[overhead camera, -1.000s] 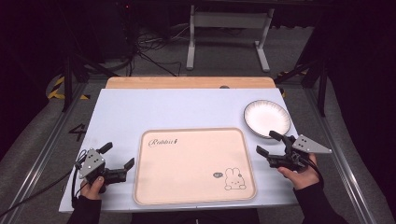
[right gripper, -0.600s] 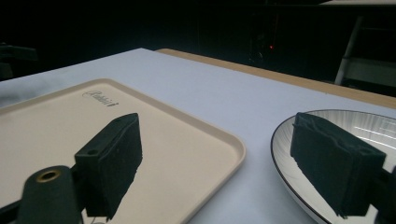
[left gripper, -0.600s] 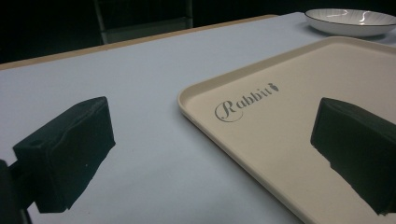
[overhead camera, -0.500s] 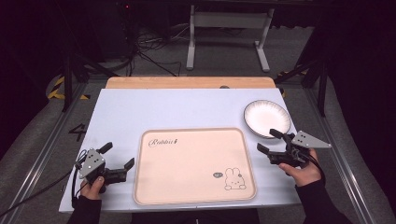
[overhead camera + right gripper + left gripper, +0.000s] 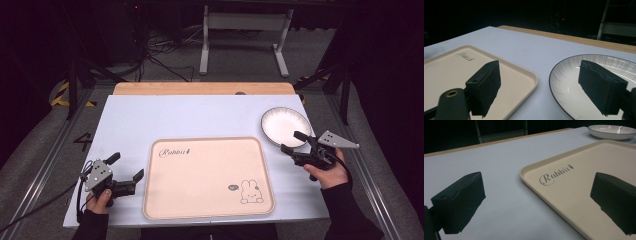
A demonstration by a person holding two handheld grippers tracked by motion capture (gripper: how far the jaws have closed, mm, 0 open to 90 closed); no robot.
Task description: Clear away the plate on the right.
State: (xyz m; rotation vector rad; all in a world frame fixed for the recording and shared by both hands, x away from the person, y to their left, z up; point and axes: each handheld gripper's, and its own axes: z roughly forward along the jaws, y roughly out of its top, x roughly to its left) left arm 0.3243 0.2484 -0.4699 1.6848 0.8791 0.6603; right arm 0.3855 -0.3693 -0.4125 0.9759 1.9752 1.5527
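Inspecting the work surface: we find a pale blue-grey tabletop (image 5: pixel 200 117) with a wooden strip along its far edge.
Tray: we note a beige rectangular plastic tray (image 5: pixel 207 177) with rounded corners, lying flat at the near middle of the table; it bears the word "Rabbit" and a small rabbit drawing.
Plate: we record a white round ceramic plate with a thin dark rim (image 5: pixel 284 126), standing on the table near the tray's far right corner, apart from it.
Right gripper: we see the right gripper (image 5: pixel 295 141) at the plate's near edge, jaws wide apart and holding nothing. In the right gripper view one jaw stands over the plate (image 5: pixel 596 85), the other over the tray's corner (image 5: pixel 524 75); whether a jaw touches the plate we cannot tell.
Left gripper: we see the left gripper (image 5: pixel 126 167) just left of the tray, jaws wide apart and empty. In the left gripper view one jaw shows against the table, the other against the tray (image 5: pixel 564 187).
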